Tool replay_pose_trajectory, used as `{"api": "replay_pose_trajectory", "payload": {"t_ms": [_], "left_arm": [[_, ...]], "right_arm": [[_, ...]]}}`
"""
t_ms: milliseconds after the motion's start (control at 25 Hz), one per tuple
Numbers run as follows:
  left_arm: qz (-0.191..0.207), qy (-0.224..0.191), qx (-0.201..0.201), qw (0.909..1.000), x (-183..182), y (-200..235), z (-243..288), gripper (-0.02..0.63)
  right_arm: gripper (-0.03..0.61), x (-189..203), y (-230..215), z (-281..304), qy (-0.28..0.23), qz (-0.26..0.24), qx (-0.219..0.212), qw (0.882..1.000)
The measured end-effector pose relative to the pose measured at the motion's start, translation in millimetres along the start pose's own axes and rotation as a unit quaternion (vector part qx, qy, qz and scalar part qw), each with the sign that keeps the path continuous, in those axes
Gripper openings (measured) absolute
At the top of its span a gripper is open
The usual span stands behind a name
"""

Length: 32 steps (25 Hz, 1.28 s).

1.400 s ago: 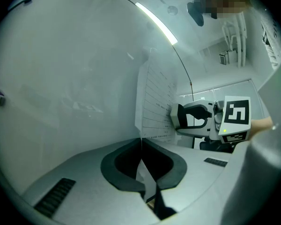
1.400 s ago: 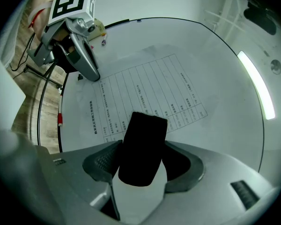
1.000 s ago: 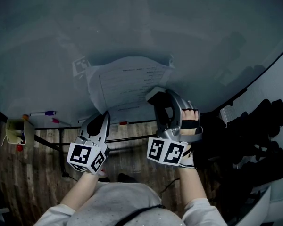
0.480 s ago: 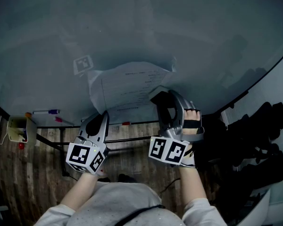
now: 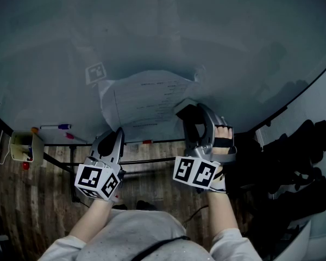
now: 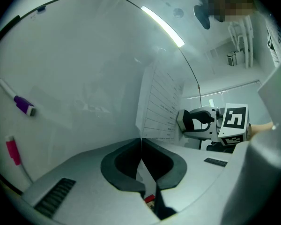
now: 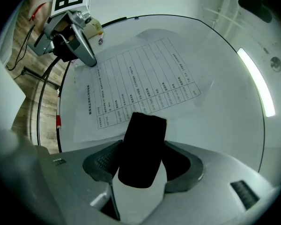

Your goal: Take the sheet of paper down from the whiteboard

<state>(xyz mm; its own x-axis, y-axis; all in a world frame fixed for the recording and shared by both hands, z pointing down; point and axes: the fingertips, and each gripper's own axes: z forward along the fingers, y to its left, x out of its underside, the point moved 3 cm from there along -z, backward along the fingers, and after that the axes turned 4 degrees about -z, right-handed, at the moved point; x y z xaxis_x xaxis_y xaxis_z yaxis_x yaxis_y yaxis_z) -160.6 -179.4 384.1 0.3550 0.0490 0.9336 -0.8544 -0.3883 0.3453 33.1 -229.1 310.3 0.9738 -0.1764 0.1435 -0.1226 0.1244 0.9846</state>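
A printed sheet of paper (image 5: 146, 97) lies against the whiteboard (image 5: 217, 37), crumpled along its top edge. My left gripper (image 5: 118, 132) is shut on the sheet's lower left corner. In the left gripper view the thin edge of the paper (image 6: 161, 102) runs straight into the closed jaws of that gripper (image 6: 141, 142). My right gripper (image 5: 192, 111) is at the sheet's lower right, shut on a block with a black top and white body, apparently a board eraser (image 7: 141, 146). Its black face is over the paper (image 7: 136, 86).
A square marker tag (image 5: 96, 72) sticks to the board above the sheet's left corner. Purple (image 5: 57, 127) and pink (image 5: 70, 136) pens lie on the board's ledge, with a small cup (image 5: 23, 148) at its left end. Dark bulky things (image 5: 299, 156) stand at right.
The sheet's top left has sagged away from the square tag, which now shows whole. Both grippers have hardly moved and keep their grips.
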Motion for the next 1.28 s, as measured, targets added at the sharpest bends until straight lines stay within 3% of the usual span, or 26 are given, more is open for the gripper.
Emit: {"api": "replay_pose_trajectory", "payload": {"t_ms": [1280], "left_arm": [[-0.007,-0.007,-0.029,0.9995,-11.6,-10.1,-12.8,0.015]], "right_arm": [[0.276,22.9,-13.4,-11.9,0.003,0.012,0.012,1.000]]}}
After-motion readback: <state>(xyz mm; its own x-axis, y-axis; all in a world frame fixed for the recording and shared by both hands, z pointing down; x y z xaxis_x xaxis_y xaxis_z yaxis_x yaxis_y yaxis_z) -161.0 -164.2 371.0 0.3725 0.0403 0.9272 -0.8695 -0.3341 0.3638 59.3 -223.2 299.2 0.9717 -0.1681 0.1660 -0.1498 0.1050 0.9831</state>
